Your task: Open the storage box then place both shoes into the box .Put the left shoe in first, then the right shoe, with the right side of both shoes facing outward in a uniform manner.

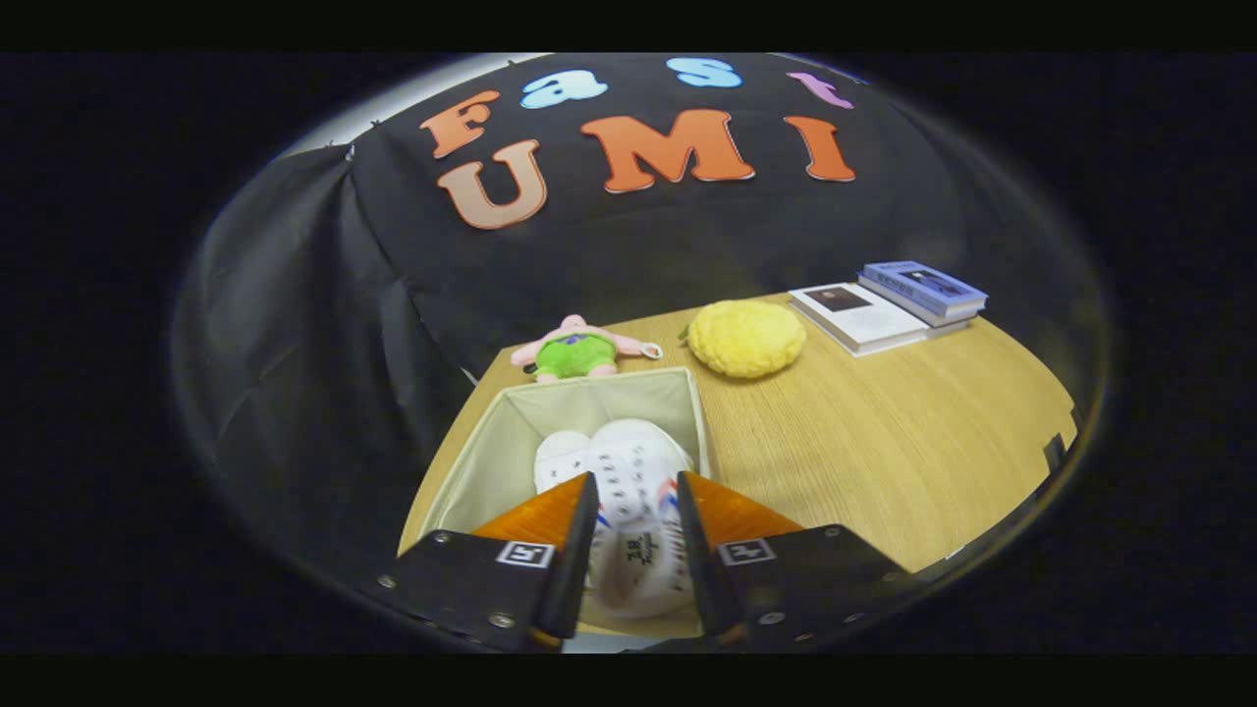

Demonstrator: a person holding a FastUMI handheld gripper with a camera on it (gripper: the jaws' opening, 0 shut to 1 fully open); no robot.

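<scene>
An open beige fabric storage box [511, 432] stands on the wooden table [884, 452], just ahead of the fingers. Two white shoes lie inside it, toes pointing away from me. One shoe [562, 460] rests toward the box's left side, partly hidden by the left finger. The other white shoe [640, 550], with laces and red and blue side marks, sits between the fingers. My gripper [636, 478] is closed on this shoe, one finger against each of its sides, low over the box's near edge.
A pink and green plush toy [579, 352] lies right behind the box. A yellow round plush [746, 337] sits beyond the box to the right. Stacked books [889, 304] lie at the far right of the table. Black cloth walls stand behind and to the left.
</scene>
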